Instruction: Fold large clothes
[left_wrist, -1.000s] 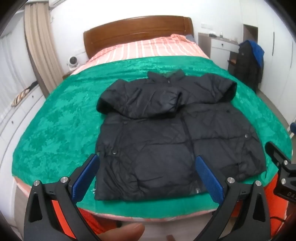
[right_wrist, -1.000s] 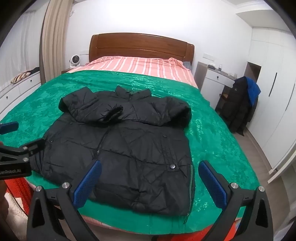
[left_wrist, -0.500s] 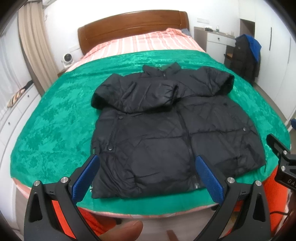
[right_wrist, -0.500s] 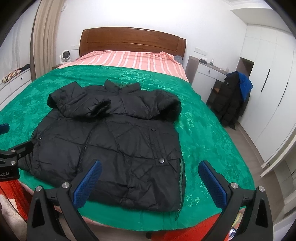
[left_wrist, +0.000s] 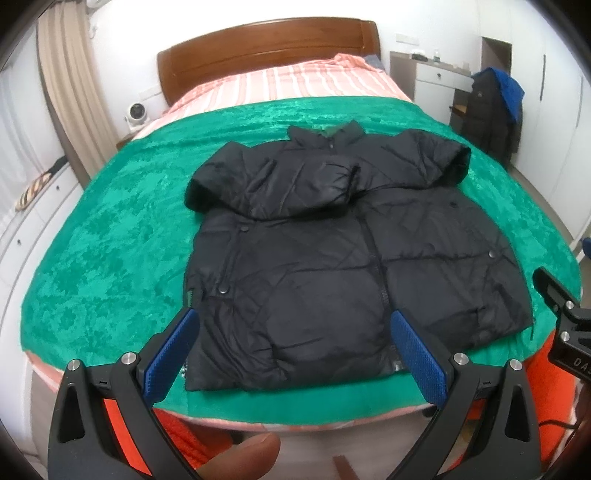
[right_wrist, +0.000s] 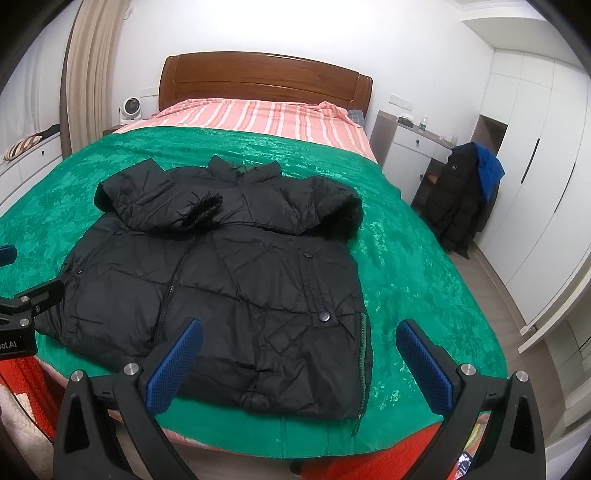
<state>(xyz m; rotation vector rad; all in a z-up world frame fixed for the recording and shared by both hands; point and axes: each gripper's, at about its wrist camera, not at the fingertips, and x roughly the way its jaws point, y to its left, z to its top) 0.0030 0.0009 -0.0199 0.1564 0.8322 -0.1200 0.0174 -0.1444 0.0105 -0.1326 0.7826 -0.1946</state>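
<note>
A black puffer jacket (left_wrist: 332, 258) lies flat on the green bedspread (left_wrist: 110, 240), collar toward the headboard, hem at the near edge. Both sleeves are folded across the chest. It also shows in the right wrist view (right_wrist: 229, 280). My left gripper (left_wrist: 291, 347) is open and empty, hovering over the hem's left half. My right gripper (right_wrist: 299, 358) is open and empty, above the hem's right corner. Each gripper's body shows at the edge of the other's view.
The bed has a wooden headboard (right_wrist: 258, 81) and striped pink sheet (right_wrist: 258, 118). A dark coat with a blue garment (right_wrist: 465, 192) hangs by the white wardrobe at right. White drawers (left_wrist: 22, 236) run along the left. An orange blanket (left_wrist: 177, 435) hangs below the bed edge.
Both grippers have moved a little closer to the jacket's hem and lower. The jacket has not moved and both grippers stay open.
</note>
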